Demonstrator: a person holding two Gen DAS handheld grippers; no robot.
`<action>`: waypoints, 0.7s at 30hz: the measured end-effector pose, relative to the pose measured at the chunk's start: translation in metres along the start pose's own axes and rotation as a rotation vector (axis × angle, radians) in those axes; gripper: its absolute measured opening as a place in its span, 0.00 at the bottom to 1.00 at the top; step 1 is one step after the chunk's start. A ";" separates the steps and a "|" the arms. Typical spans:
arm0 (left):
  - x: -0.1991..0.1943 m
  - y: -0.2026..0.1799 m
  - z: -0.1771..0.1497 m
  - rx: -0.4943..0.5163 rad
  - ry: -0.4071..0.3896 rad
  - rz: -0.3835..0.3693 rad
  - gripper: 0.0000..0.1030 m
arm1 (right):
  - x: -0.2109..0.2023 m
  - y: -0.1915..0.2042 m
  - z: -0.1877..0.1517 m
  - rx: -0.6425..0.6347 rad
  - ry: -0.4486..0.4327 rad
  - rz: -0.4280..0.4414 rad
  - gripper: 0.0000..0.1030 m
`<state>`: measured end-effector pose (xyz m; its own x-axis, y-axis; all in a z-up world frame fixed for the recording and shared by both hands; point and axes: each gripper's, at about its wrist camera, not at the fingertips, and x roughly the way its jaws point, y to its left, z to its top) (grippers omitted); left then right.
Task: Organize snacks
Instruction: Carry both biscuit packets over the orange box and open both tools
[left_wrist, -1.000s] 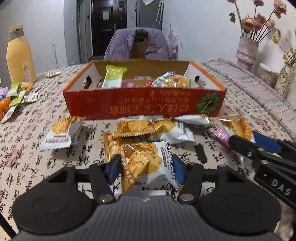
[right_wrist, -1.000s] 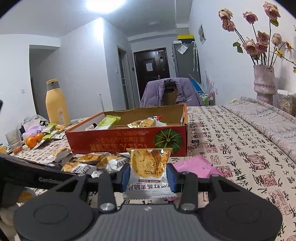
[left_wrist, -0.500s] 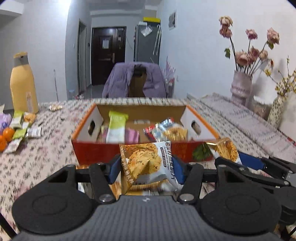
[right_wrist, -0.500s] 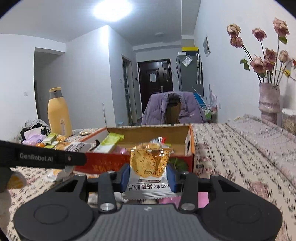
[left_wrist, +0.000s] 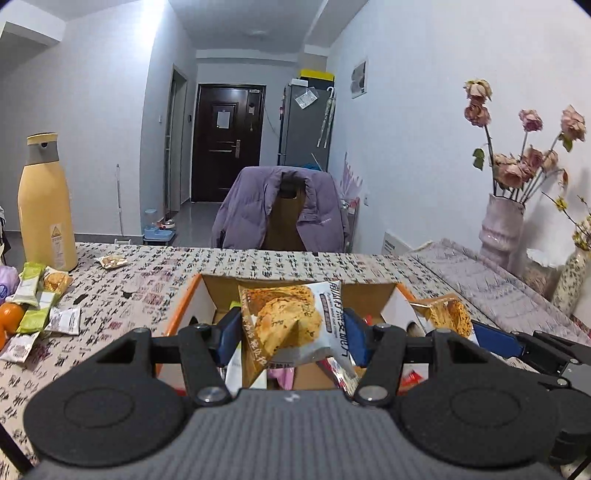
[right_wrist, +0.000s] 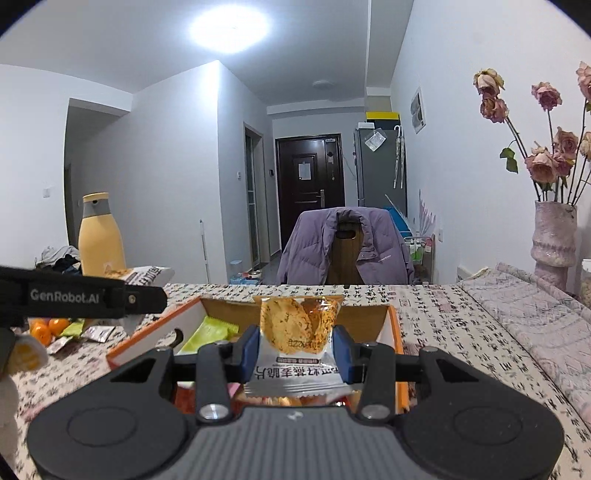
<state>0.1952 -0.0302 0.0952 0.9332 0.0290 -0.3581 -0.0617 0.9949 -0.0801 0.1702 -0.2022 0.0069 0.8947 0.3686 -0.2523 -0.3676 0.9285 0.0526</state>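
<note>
My left gripper (left_wrist: 291, 326) is shut on a white and orange cracker packet (left_wrist: 284, 321), held above the near part of the open orange cardboard box (left_wrist: 184, 308). My right gripper (right_wrist: 295, 349) is shut on a similar cracker packet (right_wrist: 297, 330), also over the box (right_wrist: 147, 341), toward its right side. In the left wrist view the right gripper's packet (left_wrist: 443, 314) shows at the right. The left gripper's black arm (right_wrist: 74, 295) crosses the left of the right wrist view. A green packet (right_wrist: 210, 330) and other snacks lie in the box.
A tall yellow bottle (left_wrist: 44, 206) stands at the back left, with loose snack packets (left_wrist: 37, 306) and oranges (left_wrist: 9, 317) beside it. Vases of dried roses (left_wrist: 500, 229) stand along the right wall. A chair draped with a purple jacket (left_wrist: 284, 210) sits beyond the far table edge.
Both grippers have risen off the table with their packets and come forward over the box. The loose packets in front of the box have dropped out of view.
</note>
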 end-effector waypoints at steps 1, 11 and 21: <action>0.006 0.001 0.004 -0.002 -0.001 0.001 0.57 | 0.005 0.000 0.003 0.000 0.000 0.000 0.40; 0.068 0.013 0.016 -0.031 0.005 0.014 0.57 | 0.065 -0.003 0.012 0.028 0.028 -0.051 0.40; 0.105 0.024 -0.007 -0.004 0.015 0.032 0.57 | 0.090 -0.008 -0.011 0.039 0.057 -0.072 0.40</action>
<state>0.2890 -0.0042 0.0496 0.9252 0.0595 -0.3747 -0.0931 0.9930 -0.0723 0.2506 -0.1773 -0.0265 0.9021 0.2987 -0.3114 -0.2919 0.9539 0.0695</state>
